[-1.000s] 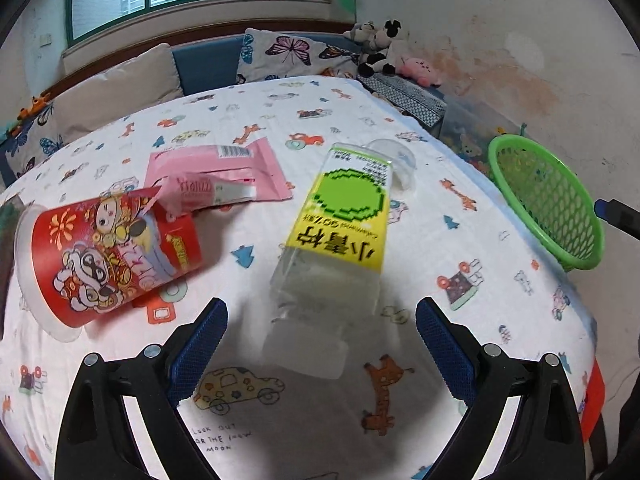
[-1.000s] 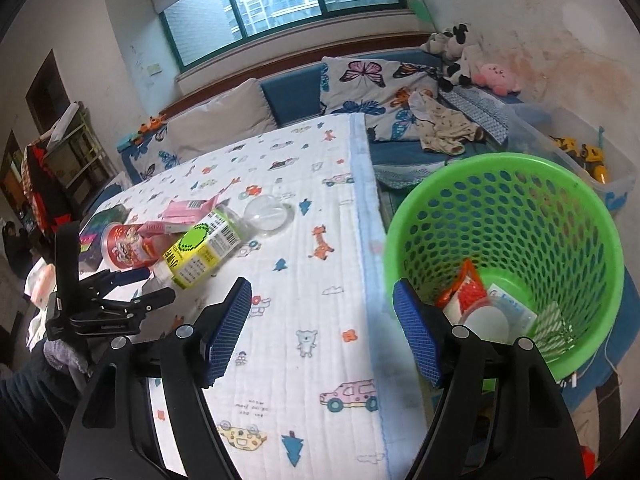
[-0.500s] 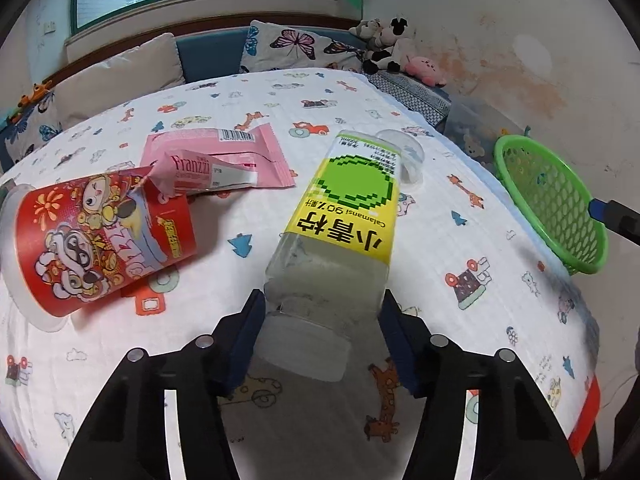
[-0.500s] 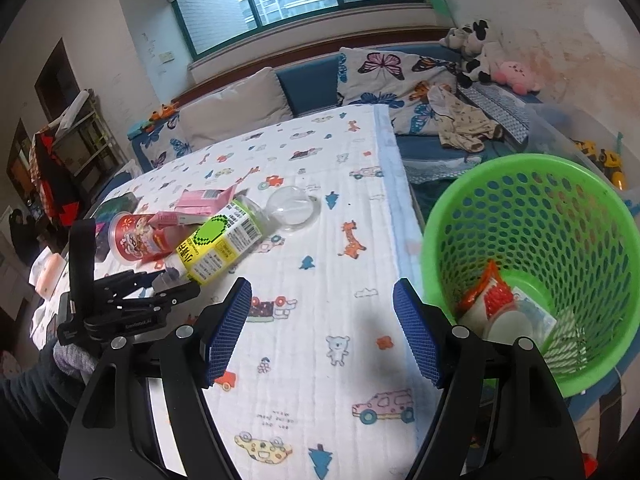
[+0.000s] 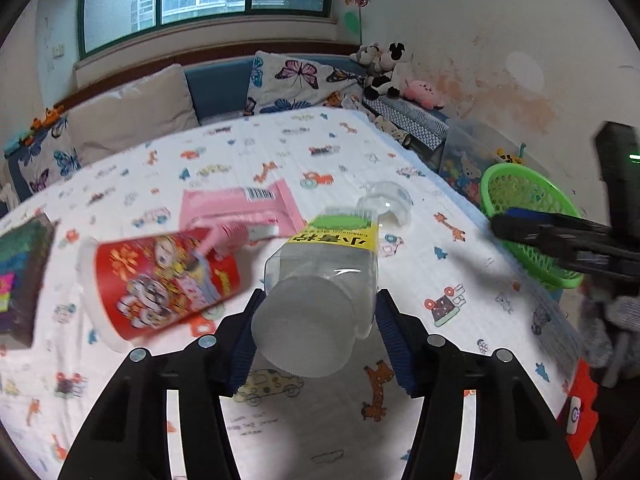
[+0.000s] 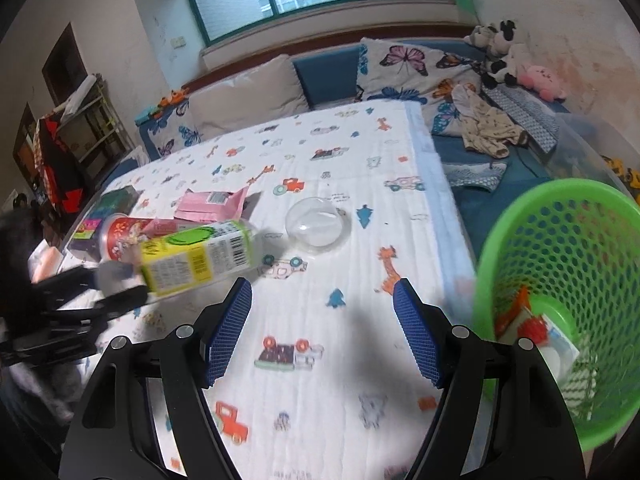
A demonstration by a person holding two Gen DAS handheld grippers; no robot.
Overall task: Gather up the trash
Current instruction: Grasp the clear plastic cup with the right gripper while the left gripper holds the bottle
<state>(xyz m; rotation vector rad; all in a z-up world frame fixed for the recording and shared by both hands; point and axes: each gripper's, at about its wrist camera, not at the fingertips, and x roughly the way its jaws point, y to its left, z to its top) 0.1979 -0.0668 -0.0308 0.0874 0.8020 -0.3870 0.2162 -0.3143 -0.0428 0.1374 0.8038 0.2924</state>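
Observation:
My left gripper (image 5: 316, 332) is shut on the cap end of a clear plastic bottle (image 5: 320, 280) with a yellow and green label, lifted off the table; it also shows in the right wrist view (image 6: 196, 256). A red paper cup (image 5: 160, 284), a pink wrapper (image 5: 240, 212) and a clear plastic dome lid (image 5: 386, 202) lie on the cartoon-print tablecloth (image 5: 460, 280). My right gripper (image 6: 322, 328) is open and empty over the table's right part, beside the green mesh basket (image 6: 560, 280), which holds several pieces of trash.
A dark box (image 5: 24, 264) lies at the table's left edge. A sofa with butterfly pillows (image 6: 400, 64) and plush toys (image 6: 500, 56) stands behind the table. The basket stands beyond the table's right edge.
My left gripper closed on the bottle's cap end and lifted it off the table. My right gripper moved left, further over the table, staying open.

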